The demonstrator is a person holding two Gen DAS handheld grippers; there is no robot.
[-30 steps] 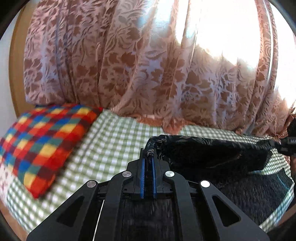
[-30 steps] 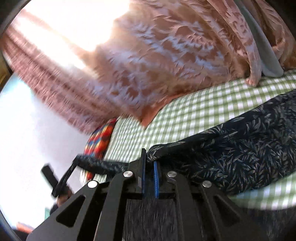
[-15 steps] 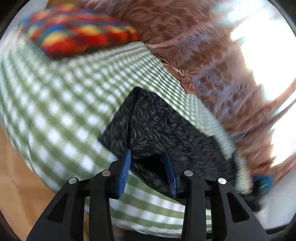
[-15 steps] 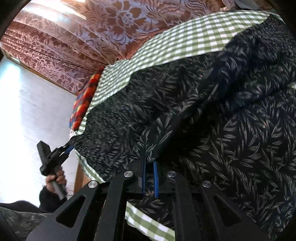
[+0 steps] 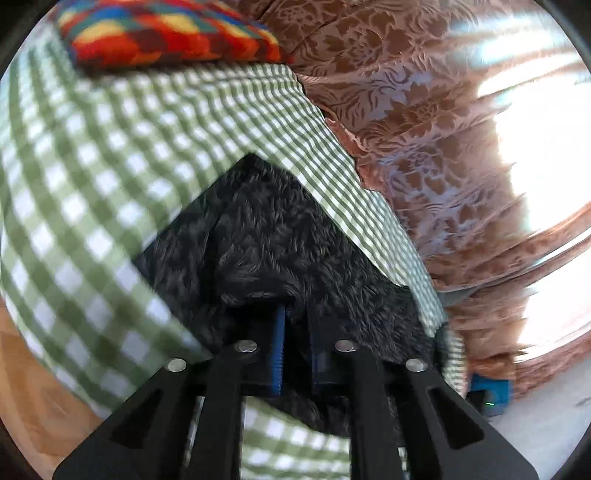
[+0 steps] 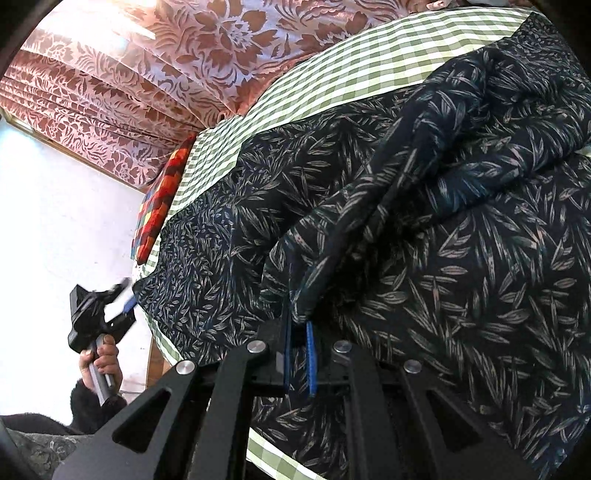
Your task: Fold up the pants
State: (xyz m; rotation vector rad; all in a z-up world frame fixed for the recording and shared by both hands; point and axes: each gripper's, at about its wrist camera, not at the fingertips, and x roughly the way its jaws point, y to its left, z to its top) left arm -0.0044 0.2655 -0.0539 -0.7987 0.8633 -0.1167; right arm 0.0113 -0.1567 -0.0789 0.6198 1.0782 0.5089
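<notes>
Left wrist view blurred; pants (image 5: 280,243) weave indistinct there, near hem hidden behind gripper body. Right wrist view: pants cut off at right edge, covering most of green-checked sheet (image 6: 332,70) on bed, bunched fold rising at centre.

Left gripper (image 5: 295,325): jaws just closing, now nearly together, dark fabric between blue pads, clenched on pants corner at left end of bed. In right view its holder's hand (image 6: 101,363) is visible, pads small, grip unclear there.

Right gripper (image 6: 299,332): pads pinched on folded pants edge, grasping it.

Bright plaid pillow (image 5: 166,33) far left; floral curtain (image 6: 177,66) behind bed.

pants (image 6: 424,206): 1 | tools: 2 — left tool (image 5: 295,332), right tool (image 6: 298,332) | pillow (image 5: 166,33): 1 | curtain (image 5: 424,129): 1
</notes>
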